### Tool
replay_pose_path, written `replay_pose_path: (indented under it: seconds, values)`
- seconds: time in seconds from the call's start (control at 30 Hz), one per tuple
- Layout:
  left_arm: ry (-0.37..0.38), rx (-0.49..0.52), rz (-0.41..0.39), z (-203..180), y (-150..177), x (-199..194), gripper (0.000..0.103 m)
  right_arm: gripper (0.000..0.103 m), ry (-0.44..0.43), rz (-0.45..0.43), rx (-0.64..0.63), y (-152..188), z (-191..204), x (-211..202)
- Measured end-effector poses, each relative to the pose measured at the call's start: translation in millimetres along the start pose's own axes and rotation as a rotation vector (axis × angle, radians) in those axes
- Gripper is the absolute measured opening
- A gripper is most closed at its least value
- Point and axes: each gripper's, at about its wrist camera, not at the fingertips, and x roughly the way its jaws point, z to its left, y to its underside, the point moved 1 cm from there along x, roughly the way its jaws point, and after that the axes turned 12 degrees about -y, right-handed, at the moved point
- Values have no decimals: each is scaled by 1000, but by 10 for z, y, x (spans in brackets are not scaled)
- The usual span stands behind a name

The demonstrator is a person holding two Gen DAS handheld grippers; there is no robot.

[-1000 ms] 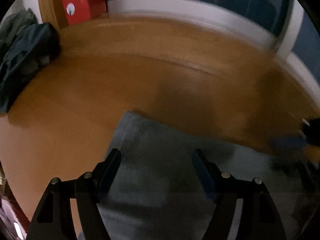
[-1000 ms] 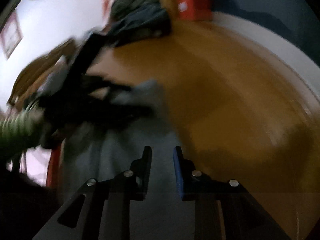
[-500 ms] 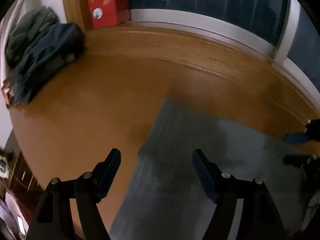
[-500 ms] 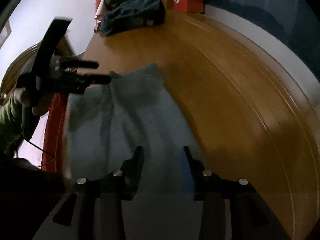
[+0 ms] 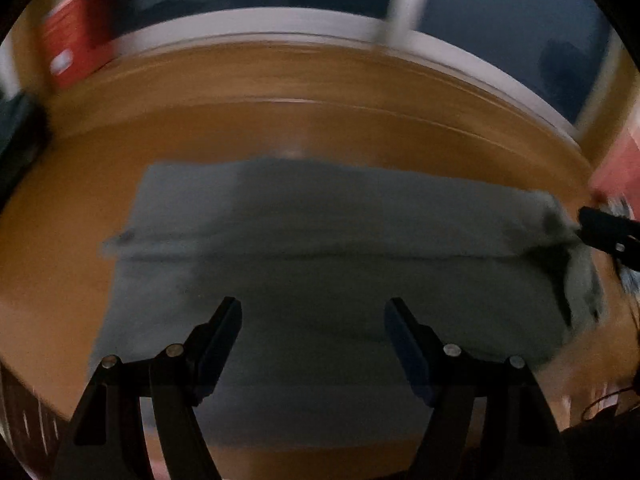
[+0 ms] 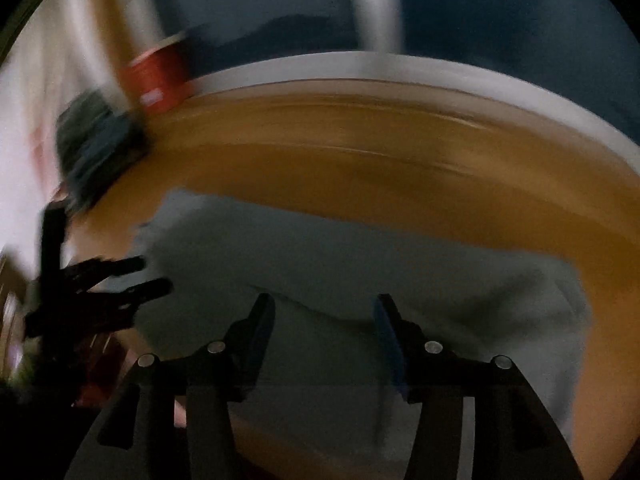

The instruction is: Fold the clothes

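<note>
- Grey garment (image 5: 320, 248) spread flat on the brown wooden tabletop (image 5: 320, 132), long side running left to right, with a lengthwise fold line or seam across its middle.
- Left gripper (image 5: 313, 312) hovering over the near half of the garment, jaws spread wide, nothing between them; blue pads on the inner faces of the black fingers (image 5: 224, 328).
- Right gripper (image 6: 324, 316) likewise parted wide and empty, poised above the near edge of the same garment (image 6: 360, 264), blue pad visible on one finger.
- In the left wrist view, tip of the right gripper (image 5: 608, 232) at the far right end of the cloth, where the fabric bunches into dark wrinkles; contact with the cloth impossible to tell through the blur.
- In the right wrist view, left gripper (image 6: 120, 280) seen at the left edge, fingers apart, just beside the garment's left end.
- Dark pile of other clothes (image 6: 96, 148) at the far left corner of the table, well apart from the grey garment.
- Red box (image 5: 76, 44) standing behind that pile against the wall, near the white window sill (image 5: 280, 24).
- Both views blurred and dim.
</note>
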Motion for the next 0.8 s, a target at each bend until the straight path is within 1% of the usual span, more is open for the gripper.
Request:
replay_pose_path:
  seconds: [0.1,0.27,0.4,0.5,0.57,0.6,0.7,0.73,0.8]
  values:
    - [61,109,-24,-291,-104,9,72,52,93,-44,101,271,-209,-212]
    - [141,185,-6,-723,-139,19,72,52,230,-96,223,703,-432,-464]
    - [190,251,-8,-1076,-169,37,72,52,338,-103,300,992,-658,-580]
    - [223,287,-3,-1351,-192,55,72,52,322,-93,358,1163,-870,-668]
    - [250,306,-5,-1514,-188,25,72,52,315,-97,351,1203,-875,-645]
    - [260,326,-13,-1646,-162,-61,72,52,303,-100,347,1213,-902,-651]
    - [287,377,-39,-2013,-87,-283,72,52,216,-113,396,1237,-1001,-595]
    - [300,383,-46,-2095,-109,-288,72,52,198,-118,406,1247,-1035,-593]
    - [319,391,-38,-2250,-138,-255,72,52,187,-123,402,1228,-1052,-574]
